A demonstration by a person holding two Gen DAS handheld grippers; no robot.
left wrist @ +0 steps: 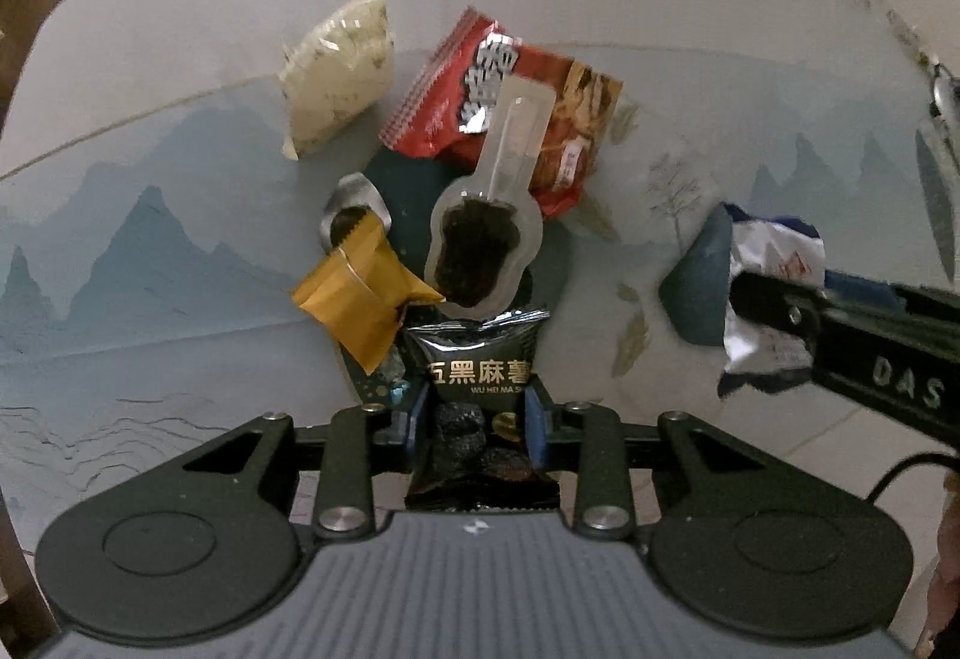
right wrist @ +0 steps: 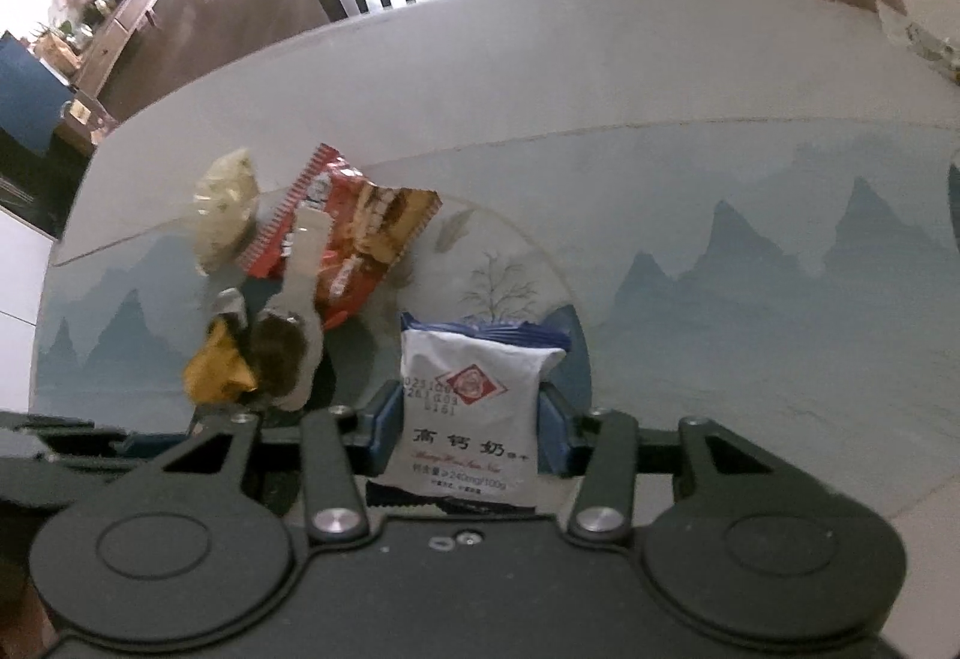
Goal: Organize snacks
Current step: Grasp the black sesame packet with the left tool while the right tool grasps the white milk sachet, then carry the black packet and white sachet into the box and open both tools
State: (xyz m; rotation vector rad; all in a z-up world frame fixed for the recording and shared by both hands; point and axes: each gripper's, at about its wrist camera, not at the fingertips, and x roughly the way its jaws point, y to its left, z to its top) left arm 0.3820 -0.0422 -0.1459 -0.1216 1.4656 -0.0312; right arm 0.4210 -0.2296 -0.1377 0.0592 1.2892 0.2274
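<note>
Snacks lie in a loose heap on the table, which carries a blue mountain print: a red packet, a pale bag, a clear spoon-shaped pack across the red one, and a yellow packet. The left gripper is clamped on a black packet, lifted clear of the heap. The right gripper pinches a white and blue packet above the table, right of the pile
</note>
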